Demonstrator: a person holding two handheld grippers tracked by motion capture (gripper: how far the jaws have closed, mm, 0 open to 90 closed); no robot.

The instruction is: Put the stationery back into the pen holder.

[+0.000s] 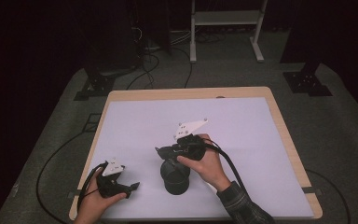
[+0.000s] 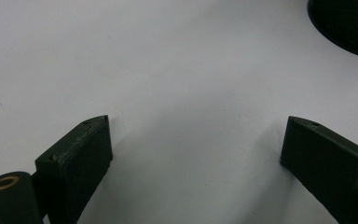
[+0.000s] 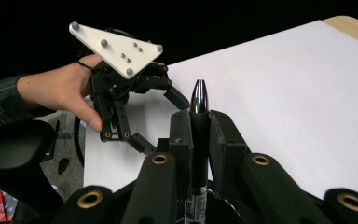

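While right claw [image 3: 199,133] grips pen [image 3: 198,99] above black cup [image 1: 175,175], label print unreadable, left claw [image 2: 196,154] wide.

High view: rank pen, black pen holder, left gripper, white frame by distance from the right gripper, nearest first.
From the right gripper:
1. pen, clamped in its jaws.
2. black pen holder, directly beneath it.
3. left gripper, low at the table's left.
4. white frame, on the floor beyond the table's far edge.
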